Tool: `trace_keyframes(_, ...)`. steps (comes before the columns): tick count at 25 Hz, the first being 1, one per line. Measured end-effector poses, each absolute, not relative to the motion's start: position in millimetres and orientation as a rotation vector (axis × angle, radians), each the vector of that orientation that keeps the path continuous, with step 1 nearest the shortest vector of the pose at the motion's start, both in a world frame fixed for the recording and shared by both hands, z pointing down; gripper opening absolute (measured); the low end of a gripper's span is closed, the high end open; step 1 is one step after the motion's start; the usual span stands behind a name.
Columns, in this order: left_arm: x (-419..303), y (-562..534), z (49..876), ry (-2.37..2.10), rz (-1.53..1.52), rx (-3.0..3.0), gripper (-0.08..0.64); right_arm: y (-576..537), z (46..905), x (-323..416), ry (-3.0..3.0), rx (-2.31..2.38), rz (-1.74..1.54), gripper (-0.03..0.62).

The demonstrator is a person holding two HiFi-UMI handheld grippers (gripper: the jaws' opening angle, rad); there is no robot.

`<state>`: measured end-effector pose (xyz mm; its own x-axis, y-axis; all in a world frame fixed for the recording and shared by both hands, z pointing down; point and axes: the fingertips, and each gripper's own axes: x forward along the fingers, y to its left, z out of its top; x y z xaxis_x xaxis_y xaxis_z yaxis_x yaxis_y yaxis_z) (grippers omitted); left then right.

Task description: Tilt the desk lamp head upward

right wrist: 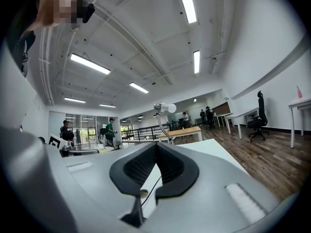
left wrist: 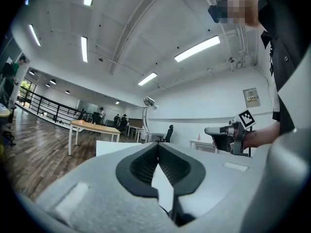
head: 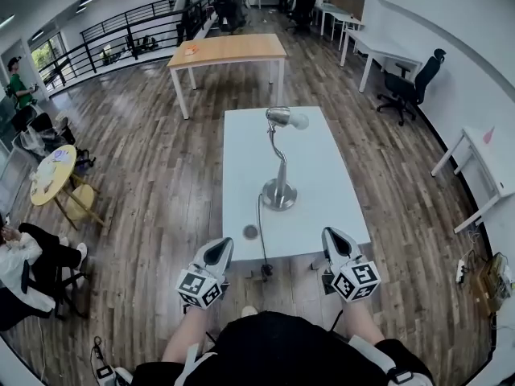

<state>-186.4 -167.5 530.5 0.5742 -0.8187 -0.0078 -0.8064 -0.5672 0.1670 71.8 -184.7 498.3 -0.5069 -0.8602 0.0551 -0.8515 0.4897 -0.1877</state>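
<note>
Head view: the silver gooseneck desk lamp (head: 279,166) stands on the white rectangular table (head: 326,179), well beyond the left claw (head: 217,252) and right claw (head: 336,243) at its near edge. Left gripper view: jaws pressed together, empty. Right gripper view: likewise closed on nothing.

Open-plan office, white desks (head: 388,50), swivel chair (head: 415,82), wood floor (head: 161,151)

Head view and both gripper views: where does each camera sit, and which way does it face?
Head view: on the person's head, looking steeply down at the white table and desk lamp; forearms, left gripper, right gripper show.
Left gripper view: rides the left gripper, facing level over its shut jaws toward the lamp; right gripper shows.
Right gripper view: likewise; shut jaws, left gripper at left.
Shared: the lamp.
</note>
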Motion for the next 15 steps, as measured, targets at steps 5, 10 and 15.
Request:
trace_keyframes(5,-158.7,-144.1,515.2,-1.446,-0.156,2.643,0.0,-164.5,488.4,99.8,2.71,-1.502,-0.262,0.005)
trace_keyframes(10,-116.7,-122.4,506.4,-1.463,-0.165,2.635,0.0,-145.2,479.7,145.0,2.695,-1.503,-0.237,0.005)
trace_keyframes(15,-90.1,-95.3,509.9,-1.519,-0.149,2.617,0.0,-131.0,483.8,172.9,2.71,-1.467,-0.251,0.005)
